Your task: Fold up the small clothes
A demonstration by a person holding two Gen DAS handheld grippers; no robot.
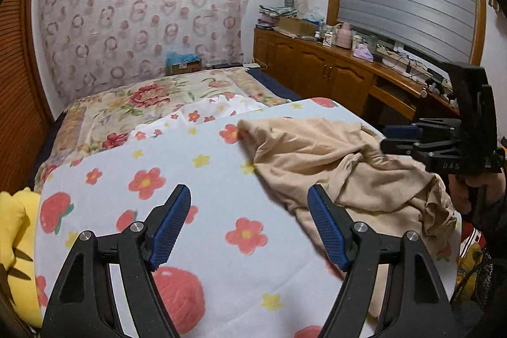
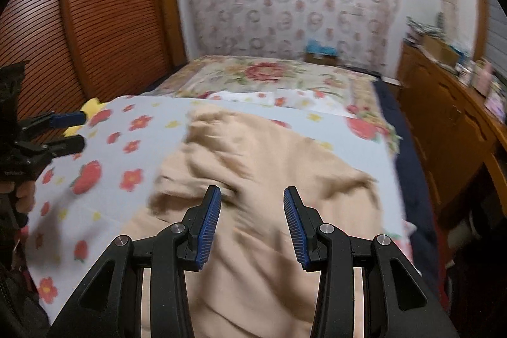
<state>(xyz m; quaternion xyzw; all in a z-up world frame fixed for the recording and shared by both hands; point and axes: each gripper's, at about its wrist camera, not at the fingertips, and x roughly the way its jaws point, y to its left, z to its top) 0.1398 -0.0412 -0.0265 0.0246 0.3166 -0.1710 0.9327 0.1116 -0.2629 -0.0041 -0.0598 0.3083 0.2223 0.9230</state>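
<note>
Two grippers in view, neither holding anything. Your left gripper (image 1: 248, 224) has its jaws spread wide over the flower-print sheet (image 1: 196, 148), with only bare sheet between the blue pads (image 1: 168, 230). The beige garment (image 1: 332, 167) lies crumpled on that sheet, to the right of this gripper; its near edge runs behind the right-hand pad, contact unclear. Your right gripper (image 2: 252, 224) sits at a medium gap above the garment (image 2: 269, 167), pads clear of the cloth, nothing pinched. In the left wrist view the right gripper (image 1: 399, 137) shows at the garment's far right edge, your hand (image 1: 475, 189) on its grip. The right wrist view is motion-blurred. A yellow plush toy (image 1: 16, 230) sits at the sheet's left edge.
</note>
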